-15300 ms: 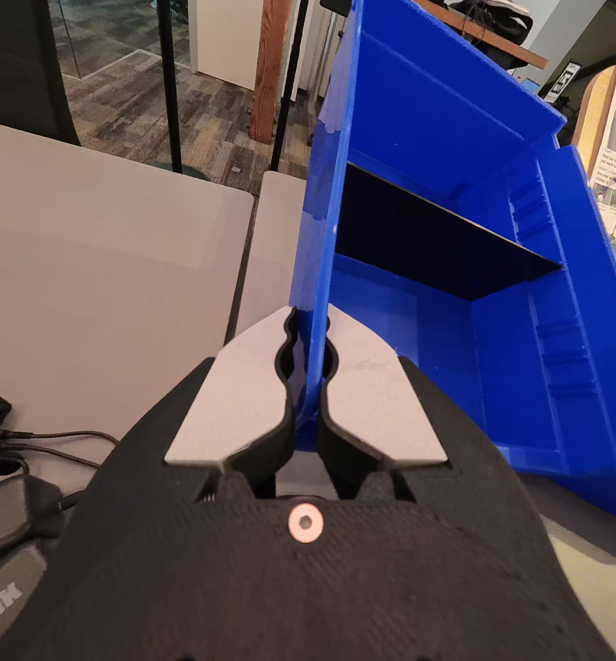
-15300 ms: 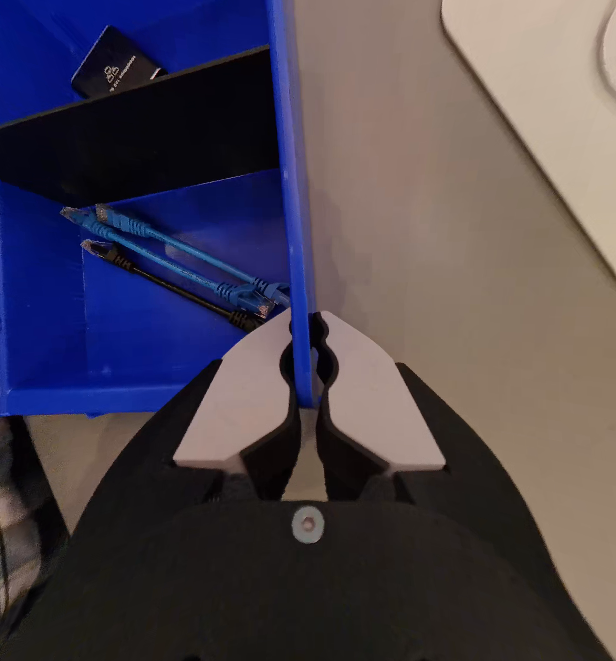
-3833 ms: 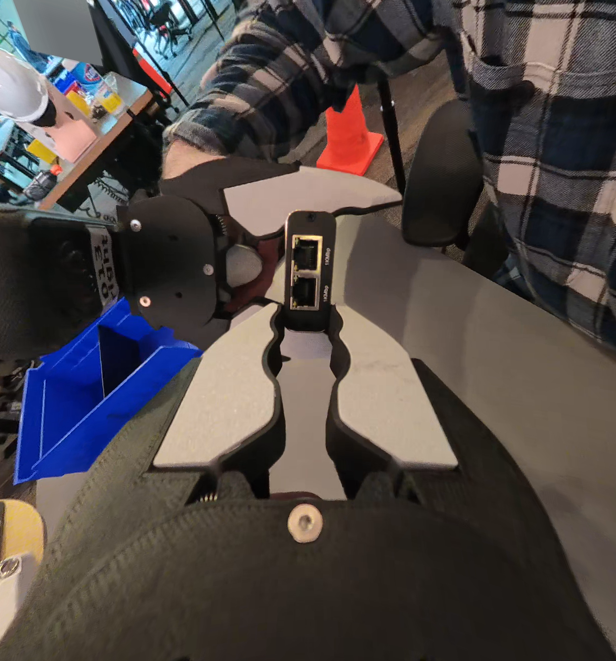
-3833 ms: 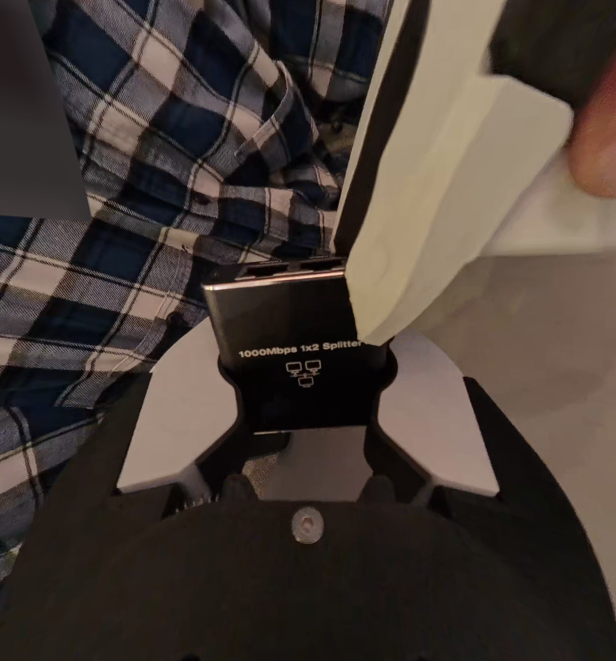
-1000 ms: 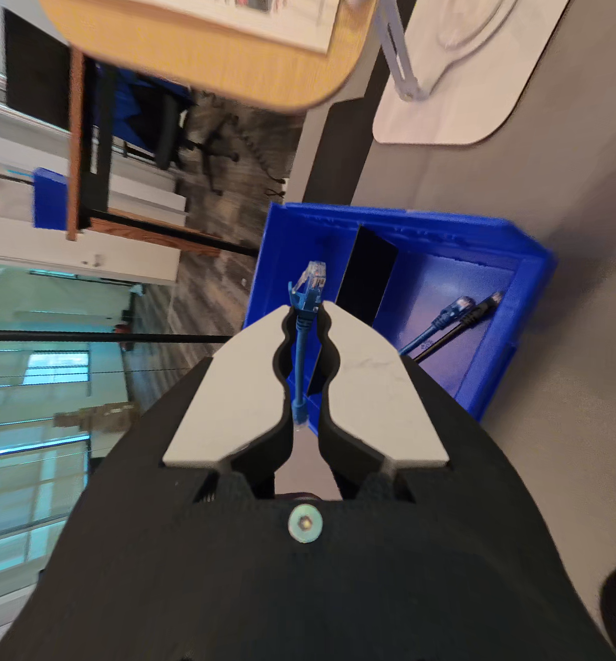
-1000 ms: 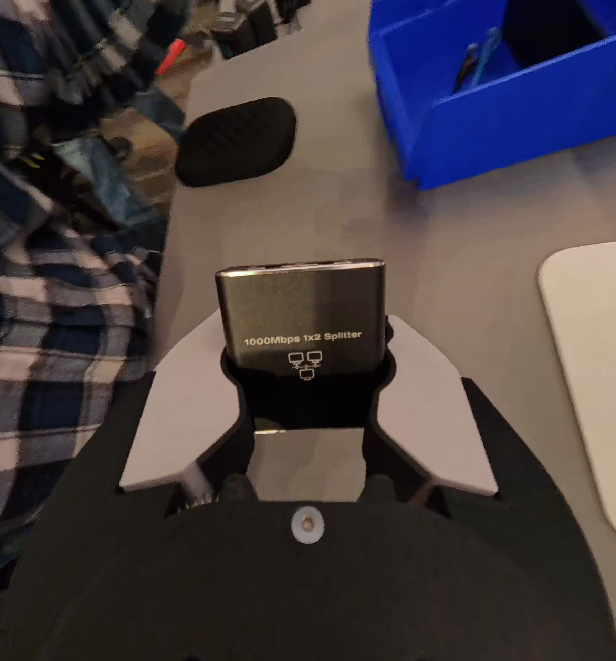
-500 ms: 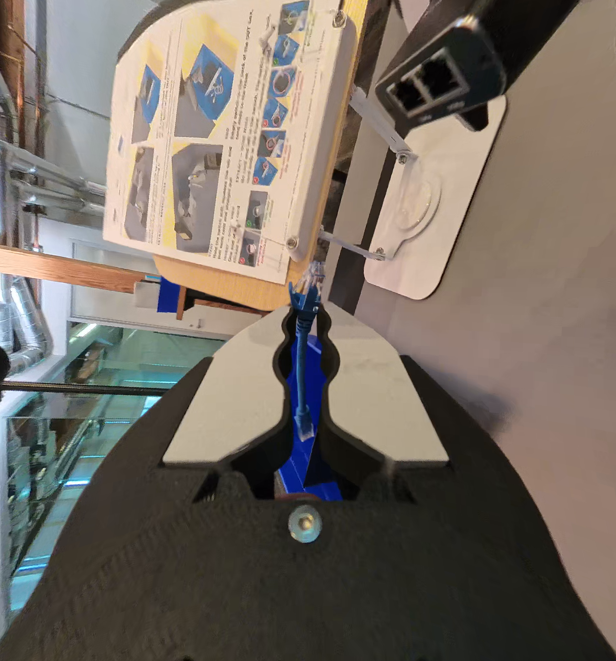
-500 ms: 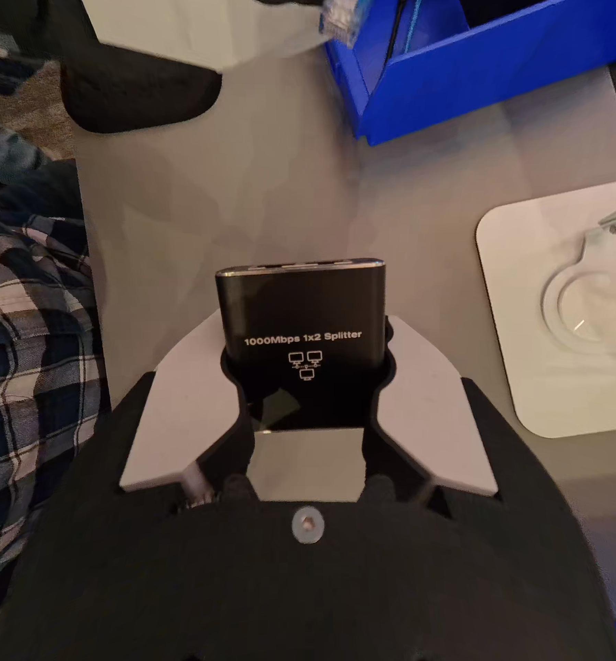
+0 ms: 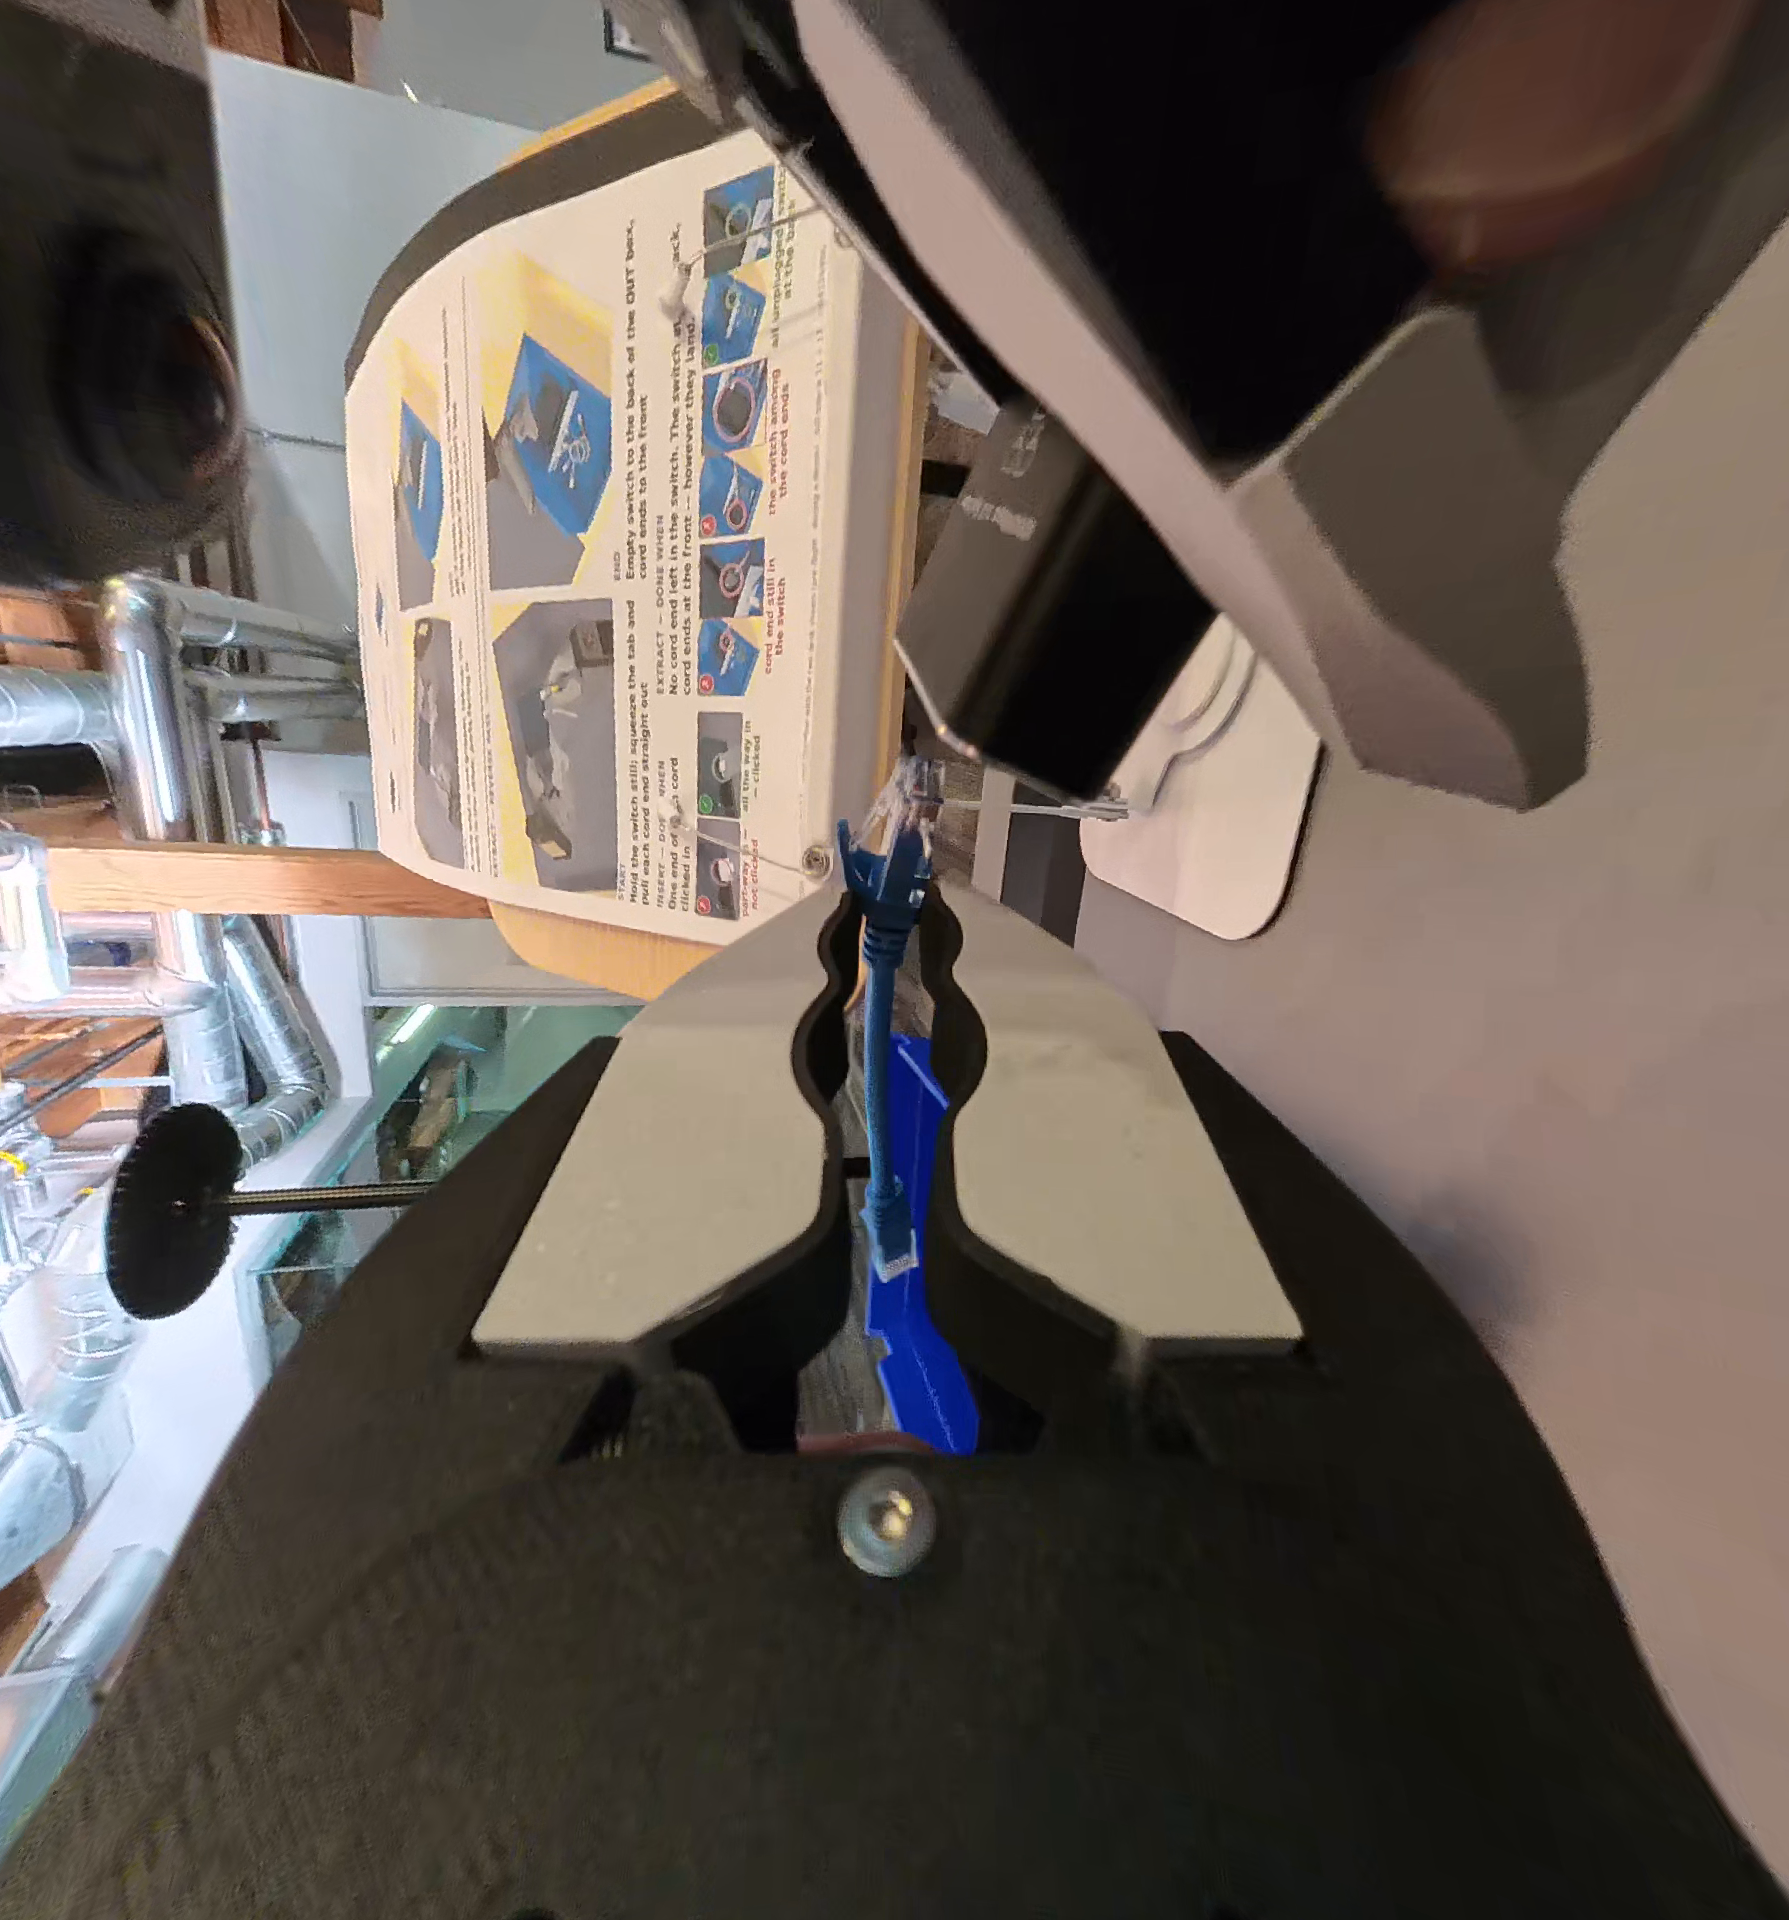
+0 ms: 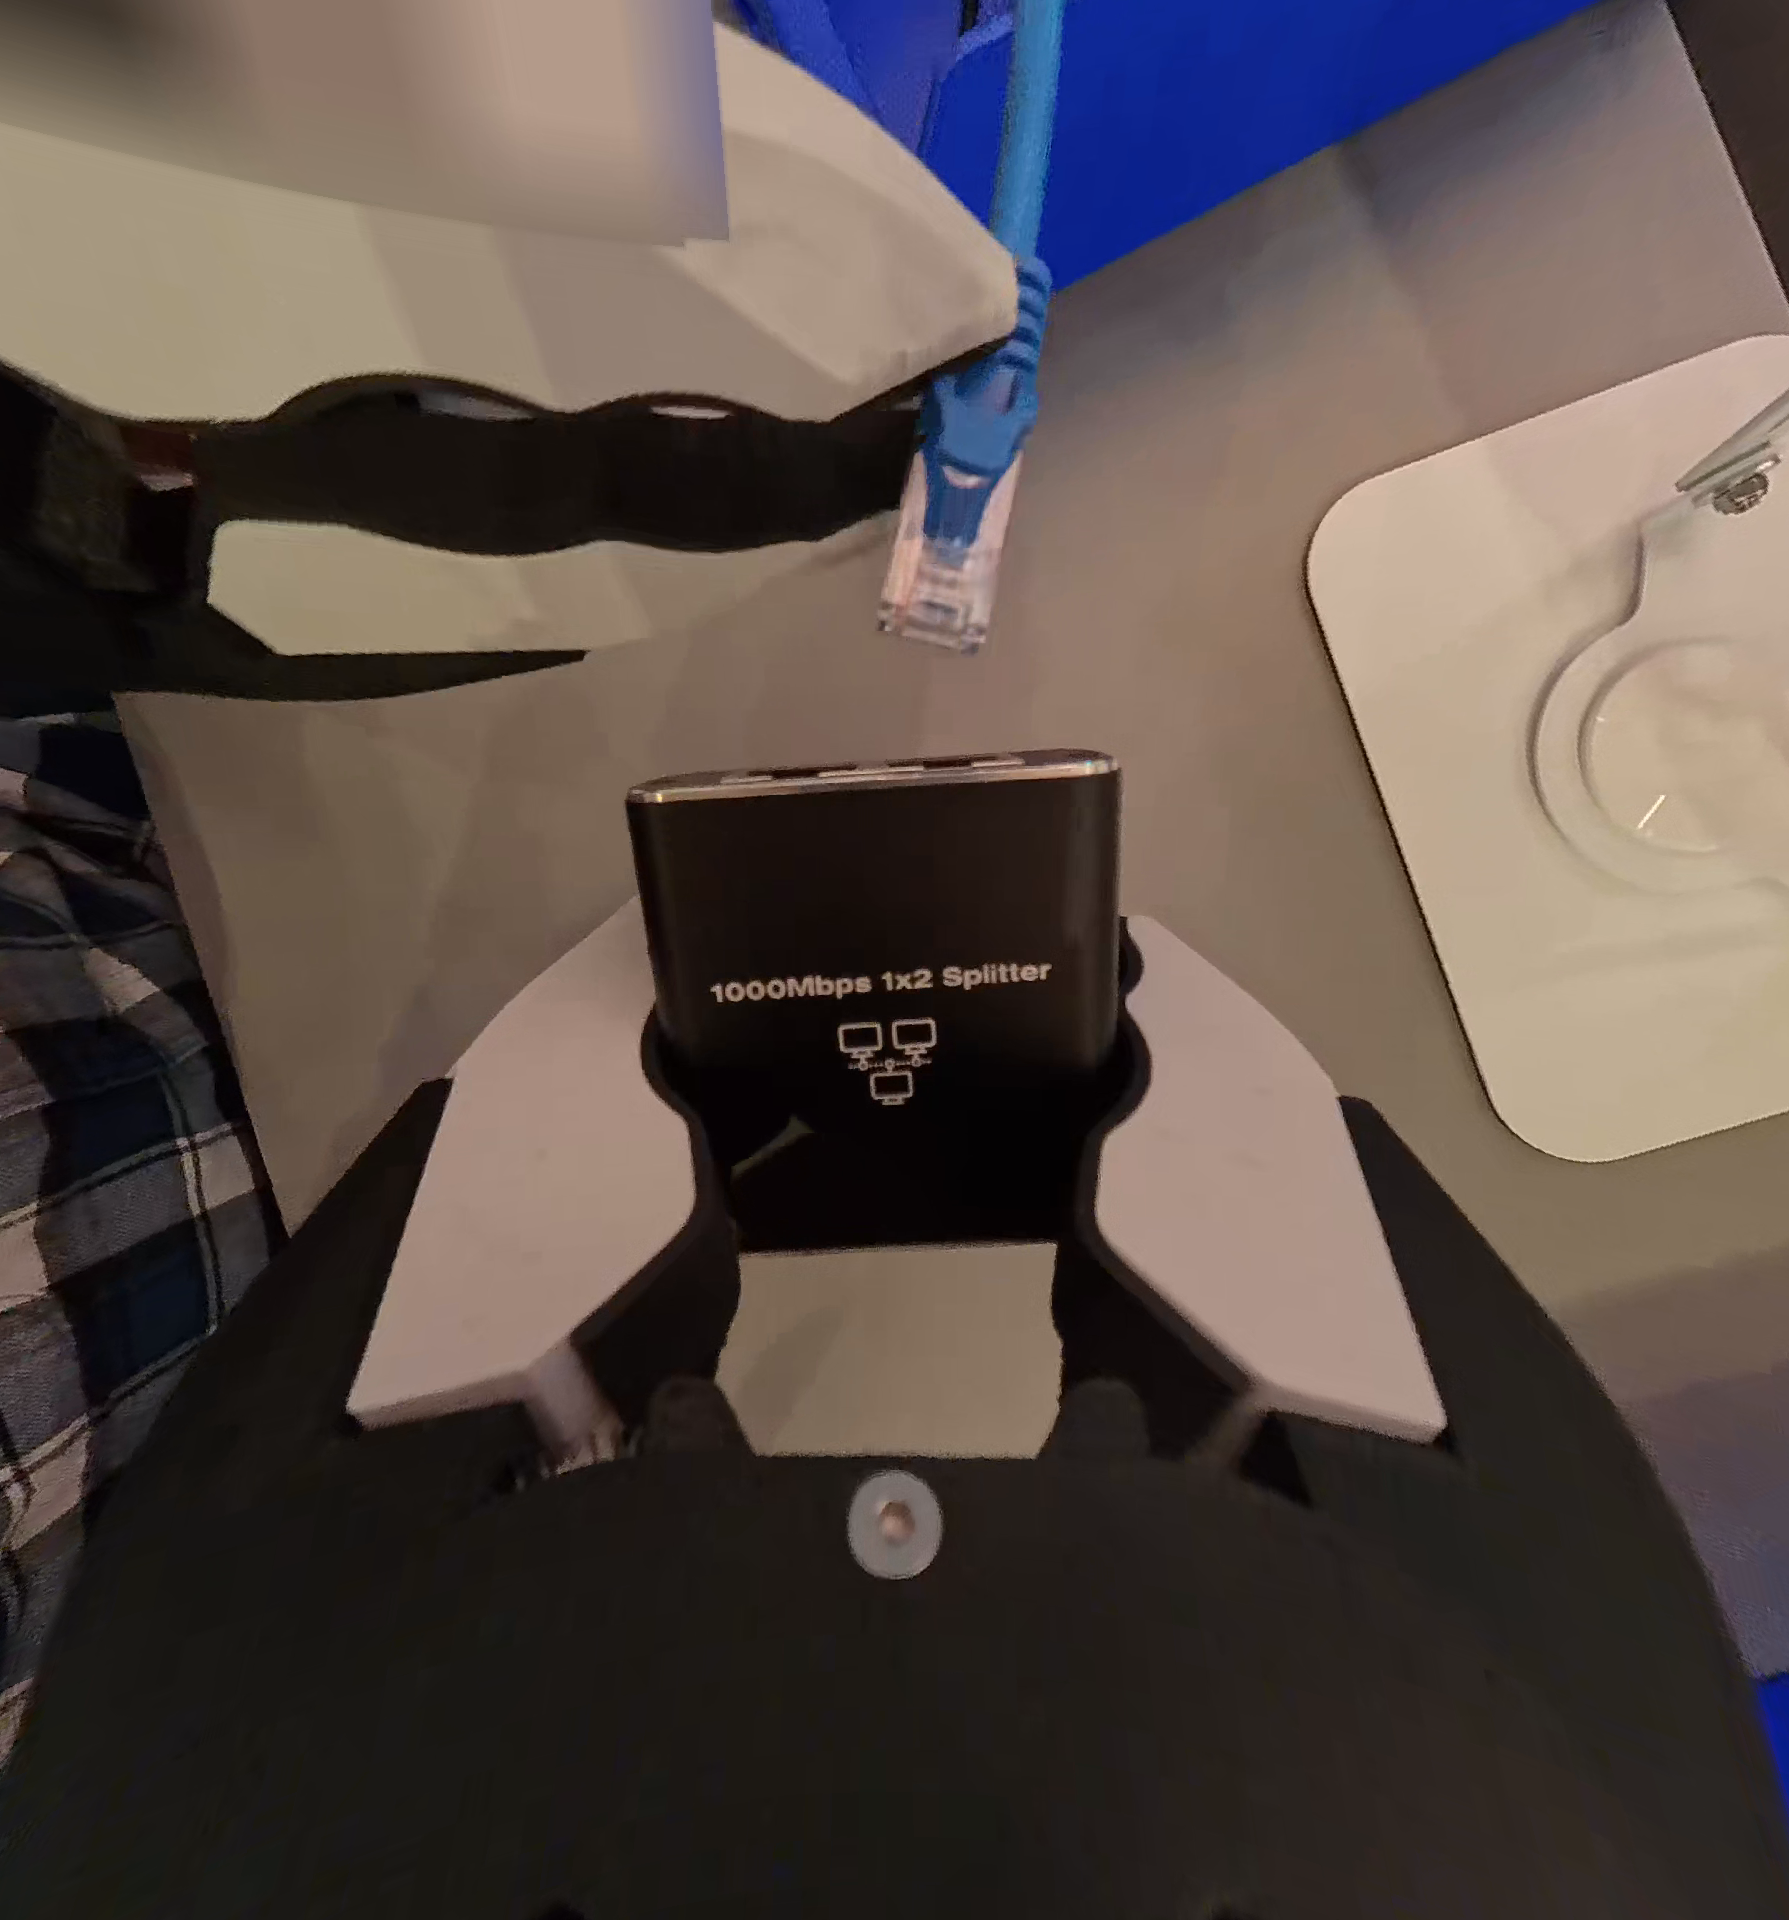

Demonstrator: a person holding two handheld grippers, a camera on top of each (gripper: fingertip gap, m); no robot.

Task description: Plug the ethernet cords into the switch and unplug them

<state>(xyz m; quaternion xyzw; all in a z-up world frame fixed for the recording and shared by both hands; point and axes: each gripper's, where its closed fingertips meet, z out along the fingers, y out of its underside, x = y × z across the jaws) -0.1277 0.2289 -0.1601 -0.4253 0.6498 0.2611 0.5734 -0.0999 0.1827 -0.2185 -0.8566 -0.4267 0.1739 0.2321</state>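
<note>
My left gripper (image 9: 888, 920) is shut on a blue ethernet cord (image 9: 877, 1049). Its clear plug (image 9: 911, 795) sticks out past the fingertips, and its other plug hangs between the fingers. My right gripper (image 10: 885, 997) is shut on the black switch (image 10: 874, 914), ports facing away from me. In the left wrist view the switch (image 9: 1051, 623) is at the upper right, its end just beyond the clear plug. In the right wrist view the clear plug (image 10: 940, 582) hangs a short way beyond the switch's port edge, apart from it, with the left gripper's fingers (image 10: 516, 416) at the upper left.
A blue bin (image 10: 1181, 135) stands at the top of the right wrist view. A white stand base (image 10: 1555, 831) lies on the grey table at the right. A printed instruction board (image 9: 599, 540) stands behind. A plaid sleeve (image 10: 48, 1039) is at the left. My hands' fingertips stand some 8 cm from each other.
The two grippers have come together: the blue cord's plug now sits just in front of the switch's ports, where half a second ago it was far off. Both grasps hold unchanged.
</note>
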